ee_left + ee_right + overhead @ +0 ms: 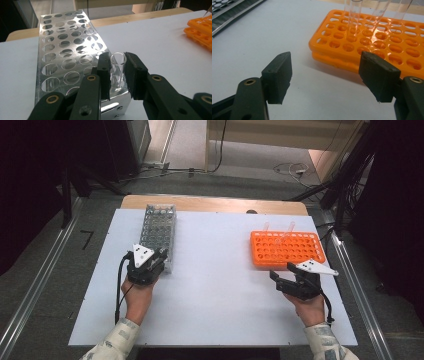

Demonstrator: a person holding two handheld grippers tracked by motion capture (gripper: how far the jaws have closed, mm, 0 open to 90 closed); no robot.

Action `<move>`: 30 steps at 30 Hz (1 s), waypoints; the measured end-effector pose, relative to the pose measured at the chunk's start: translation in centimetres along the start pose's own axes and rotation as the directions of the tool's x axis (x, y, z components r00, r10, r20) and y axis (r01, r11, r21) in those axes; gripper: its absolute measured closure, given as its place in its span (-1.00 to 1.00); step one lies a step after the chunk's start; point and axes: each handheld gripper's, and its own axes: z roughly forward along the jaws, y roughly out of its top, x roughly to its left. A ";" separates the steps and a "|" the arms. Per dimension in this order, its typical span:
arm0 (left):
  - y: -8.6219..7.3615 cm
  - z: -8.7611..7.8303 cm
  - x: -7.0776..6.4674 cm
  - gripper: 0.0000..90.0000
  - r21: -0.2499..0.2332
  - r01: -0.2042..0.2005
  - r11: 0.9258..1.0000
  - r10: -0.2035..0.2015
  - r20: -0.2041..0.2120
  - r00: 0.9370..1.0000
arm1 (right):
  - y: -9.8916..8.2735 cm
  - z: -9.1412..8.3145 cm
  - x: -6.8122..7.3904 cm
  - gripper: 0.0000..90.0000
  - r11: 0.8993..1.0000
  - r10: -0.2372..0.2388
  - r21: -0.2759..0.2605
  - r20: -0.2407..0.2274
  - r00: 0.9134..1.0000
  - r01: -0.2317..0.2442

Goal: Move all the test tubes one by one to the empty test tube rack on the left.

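High view, counter: white sheet over a wooden top, carrying both racks; a claw rests low over it on each side, held by the person's hands coming in from the near edge.
Metal rack: silver, many round holes, lying lengthwise just ahead of the left claw, whose tips sit at its near right corner.
Orange rack: just ahead of the right claw and slightly to its right, apart from it; well away from the left claw.
Left claw, left gripper view: jaws drawn close together, clamped on the clear glass tube.
Glass tube: upright between the two black pads, its open rim above their tips, its lower part down at the metal rack's near corner; whether its foot sits in a hole I cannot tell.
Right claw, right gripper view: jaws wide apart, bare counter between them.
Orange rack in that view: beyond the gap and towards the right jaw, not touching it.
Other tubes: clear, standing in the orange rack's far holes, well beyond the right claw.
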 end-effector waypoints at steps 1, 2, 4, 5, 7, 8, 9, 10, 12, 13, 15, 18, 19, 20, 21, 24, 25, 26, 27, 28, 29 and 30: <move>0.0 0.0 0.1 0.61 0.001 0.008 1.000 -0.008 0.004 1.000 | 0.0 0.0 -0.1 -0.43 1.000 0.003 -0.002 0.008 1.000 -0.003; 0.0 0.0 0.2 0.61 0.002 0.016 1.000 -0.016 0.006 1.000 | 0.0 0.0 -0.1 -0.43 1.000 0.003 -0.002 0.008 1.000 -0.003; 0.0 -0.1 0.2 0.55 -0.002 0.023 1.000 -0.023 0.010 1.000 | 0.0 0.0 -0.2 -0.44 1.000 0.002 -0.005 0.011 1.000 -0.002; 0.0 -0.1 0.3 0.53 -0.003 0.026 1.000 -0.026 0.013 1.000 | 0.0 0.0 -0.2 -0.44 1.000 0.003 -0.005 0.011 1.000 -0.003; 0.1 -0.2 0.4 0.43 -0.004 0.043 0.999 -0.043 0.022 0.999 | -0.1 0.1 -0.2 -0.44 1.000 0.007 0.000 0.011 1.000 -0.007; 0.1 -0.3 0.4 0.43 -0.006 0.048 0.999 -0.048 0.029 0.998 | -0.1 0.1 -0.2 -0.44 1.000 0.007 0.000 0.011 1.000 -0.007; 0.1 -0.4 0.4 0.41 -0.011 0.048 0.999 -0.048 0.032 0.998 | -0.1 0.1 -0.2 -0.44 1.000 0.008 0.000 0.011 1.000 -0.008; 0.2 -0.5 0.4 0.39 -0.014 0.048 0.999 -0.047 0.033 0.998 | -0.1 0.1 -0.2 -0.44 1.000 0.005 0.001 0.012 1.000 -0.005; 0.4 -0.8 0.4 0.28 -0.021 0.055 0.998 -0.054 0.034 0.998 | -0.1 0.1 -0.1 -0.44 1.000 0.001 0.000 0.010 1.000 -0.001; 0.5 -0.9 0.4 0.19 -0.027 0.060 0.998 -0.059 0.038 0.998 | -0.1 0.1 -0.1 -0.44 1.000 0.002 -0.001 0.010 1.000 -0.002; 0.6 -1.3 0.4 0.13 -0.034 0.073 0.997 -0.072 0.046 0.996 | -0.1 0.1 -0.1 -0.44 1.000 0.005 -0.002 0.011 1.000 -0.005; 0.8 -2.0 0.3 -0.07 -0.043 0.076 0.996 -0.073 0.053 0.996 | -0.1 0.1 -0.1 -0.44 1.000 0.005 -0.004 0.012 1.000 -0.005; 0.9 -2.4 0.2 -0.19 -0.047 0.072 0.996 -0.071 0.042 0.997 | -0.1 0.0 -0.2 -0.44 1.000 0.004 -0.005 0.012 1.000 -0.004; 0.9 -2.7 0.2 -0.19 -0.055 0.068 0.996 -0.066 0.032 0.997 | -0.1 0.0 -0.2 -0.44 1.000 0.004 -0.005 0.012 1.000 -0.004; 1.0 -3.1 0.1 -0.25 -0.064 0.064 0.996 -0.063 0.019 0.998 | -0.1 0.0 -0.2 -0.44 1.000 0.007 -0.005 0.013 1.000 -0.007; 1.0 -4.1 0.2 -0.42 -0.076 0.064 0.995 -0.064 -0.008 0.998 | -0.1 0.0 0.0 -0.43 1.000 0.001 -0.004 0.016 1.000 -0.001; 1.0 -4.3 0.3 -0.46 -0.075 0.063 0.995 -0.064 -0.011 0.998 | -0.1 0.0 0.1 -0.43 1.000 0.001 -0.003 0.018 1.000 -0.001; 0.9 -4.6 0.5 -0.47 -0.074 0.062 0.995 -0.064 -0.015 0.998 | -0.1 0.0 0.1 -0.43 1.000 -0.001 -0.005 0.017 1.000 0.001; 0.7 -4.8 0.6 -0.48 -0.074 0.063 0.995 -0.065 -0.017 0.998 | -0.1 0.0 0.2 -0.43 1.000 -0.003 -0.005 0.016 1.000 0.003; 0.6 -4.9 0.8 -0.48 -0.073 0.068 0.995 -0.070 -0.022 0.997 | -0.1 0.0 0.2 -0.43 1.000 -0.006 -0.008 0.017 1.000 0.006; 0.4 -5.0 1.1 -0.48 -0.072 0.073 0.995 -0.076 -0.035 0.996 | 0.0 0.0 0.1 -0.43 1.000 -0.004 -0.014 0.024 1.000 0.004; 0.2 -5.1 1.3 -0.48 -0.072 0.079 0.994 -0.083 -0.051 0.995 | 0.0 0.0 0.1 -0.43 1.000 -0.004 -0.014 0.024 1.000 0.004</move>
